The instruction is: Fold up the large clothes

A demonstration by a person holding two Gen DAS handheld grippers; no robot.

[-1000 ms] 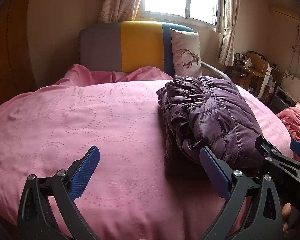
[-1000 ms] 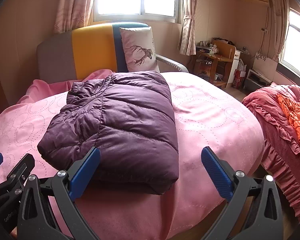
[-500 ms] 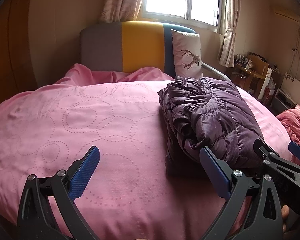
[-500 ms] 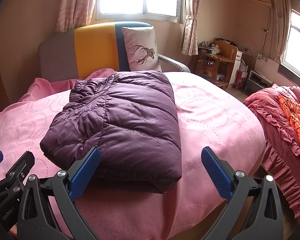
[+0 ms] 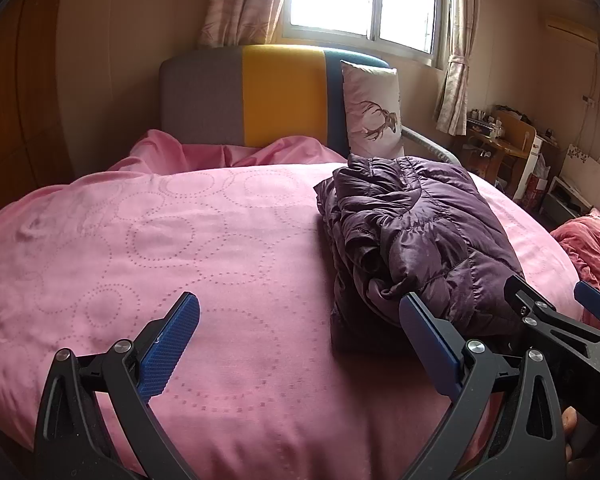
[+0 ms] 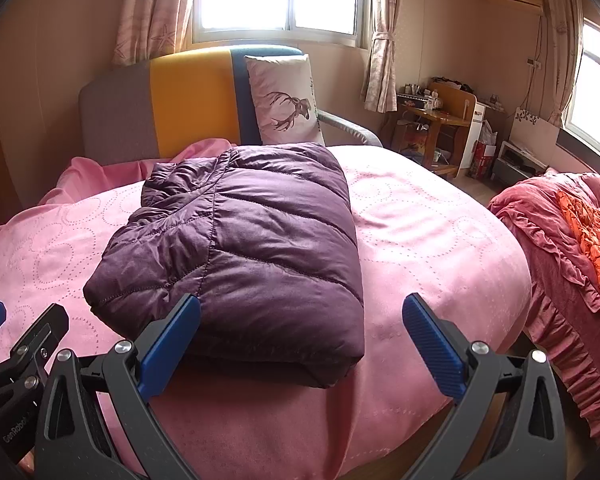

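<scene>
On the pink bed (image 6: 440,216), folded purple jacket (image 6: 252,236) runs lengthwise toward headboard (image 6: 188,100).

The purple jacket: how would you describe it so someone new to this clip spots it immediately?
Start at the bed with the pink cover and the grey, yellow and blue headboard. On the cover, in front of the deer-print pillow, lies the purple jacket, a folded quilted bundle. It is the only dark, shiny thing on the pink.

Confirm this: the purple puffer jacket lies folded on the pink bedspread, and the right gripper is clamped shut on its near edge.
Not quite. The purple puffer jacket does lie folded on the pink bedspread, but the right gripper is open and holds nothing, its fingers spread apart. The right wrist view shows this.
</scene>
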